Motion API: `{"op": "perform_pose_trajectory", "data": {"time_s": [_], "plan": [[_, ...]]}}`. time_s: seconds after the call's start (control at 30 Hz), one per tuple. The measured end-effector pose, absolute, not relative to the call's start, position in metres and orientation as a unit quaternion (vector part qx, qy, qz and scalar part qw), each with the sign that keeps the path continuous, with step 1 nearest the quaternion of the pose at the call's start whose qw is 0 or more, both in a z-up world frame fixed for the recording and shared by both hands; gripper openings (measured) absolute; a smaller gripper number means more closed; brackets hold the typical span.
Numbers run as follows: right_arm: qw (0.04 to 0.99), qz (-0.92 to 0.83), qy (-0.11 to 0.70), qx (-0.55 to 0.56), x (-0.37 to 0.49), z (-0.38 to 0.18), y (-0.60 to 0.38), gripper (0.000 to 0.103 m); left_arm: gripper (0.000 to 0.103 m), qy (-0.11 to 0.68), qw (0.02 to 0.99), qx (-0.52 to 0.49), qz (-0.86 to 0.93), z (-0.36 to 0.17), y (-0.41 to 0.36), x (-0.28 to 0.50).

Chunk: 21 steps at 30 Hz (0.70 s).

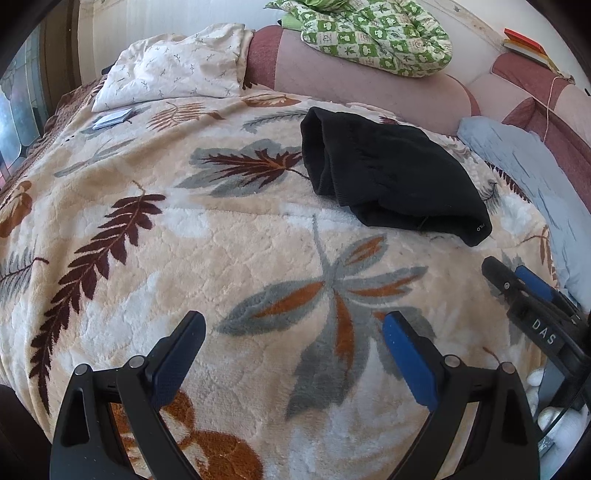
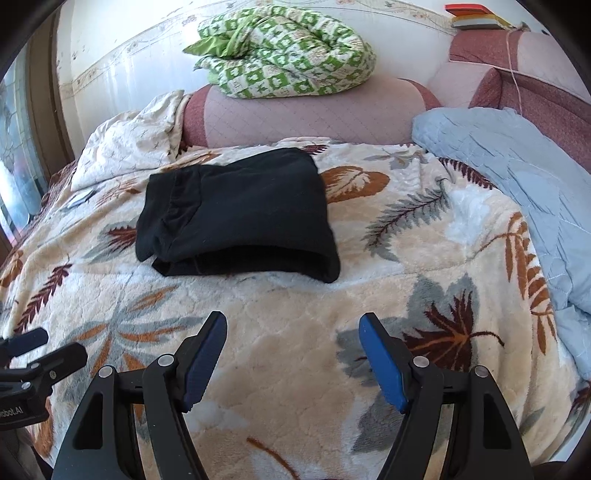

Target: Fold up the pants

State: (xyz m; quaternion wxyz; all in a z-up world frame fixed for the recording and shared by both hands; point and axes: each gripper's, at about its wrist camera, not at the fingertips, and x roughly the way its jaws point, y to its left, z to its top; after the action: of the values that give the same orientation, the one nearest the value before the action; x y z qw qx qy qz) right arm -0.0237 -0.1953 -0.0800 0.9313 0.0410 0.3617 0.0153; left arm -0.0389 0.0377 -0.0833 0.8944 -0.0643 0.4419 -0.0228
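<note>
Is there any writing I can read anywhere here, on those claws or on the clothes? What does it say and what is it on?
"DAS": white letters on the body of the right claw, seen from the left wrist view.
"obot.AI": white letters on the left claw, cut off at the picture's edge.
A small white tag on the corner of the black pants: too small to read surely.
Books on the headboard: no readable text.

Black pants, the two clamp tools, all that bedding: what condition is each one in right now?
Black pants: folded into a compact bundle, lying free.
Left gripper: open, empty.
Right gripper: open, empty.
Leaf blanket: spread flat.
Green quilt: bunched up on the headboard.
Blue quilt: rumpled at the bed's side.
</note>
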Motion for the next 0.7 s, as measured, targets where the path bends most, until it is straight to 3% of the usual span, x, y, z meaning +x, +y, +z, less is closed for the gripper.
{"op": "perform_pose_trajectory", "data": {"time_s": [0.43, 0.7], "plan": [[0.93, 0.023, 0.364, 0.043, -0.016, -0.08, -0.201, 0.079, 0.096, 0.441, 0.894, -0.072, -0.023, -0.085, 0.041, -0.039], [0.93, 0.084, 0.343, -0.104, 0.007, -0.057, -0.163, 0.081, 0.096, 0.441, 0.891, -0.102, -0.022, -0.09, 0.056, -0.037]]}}
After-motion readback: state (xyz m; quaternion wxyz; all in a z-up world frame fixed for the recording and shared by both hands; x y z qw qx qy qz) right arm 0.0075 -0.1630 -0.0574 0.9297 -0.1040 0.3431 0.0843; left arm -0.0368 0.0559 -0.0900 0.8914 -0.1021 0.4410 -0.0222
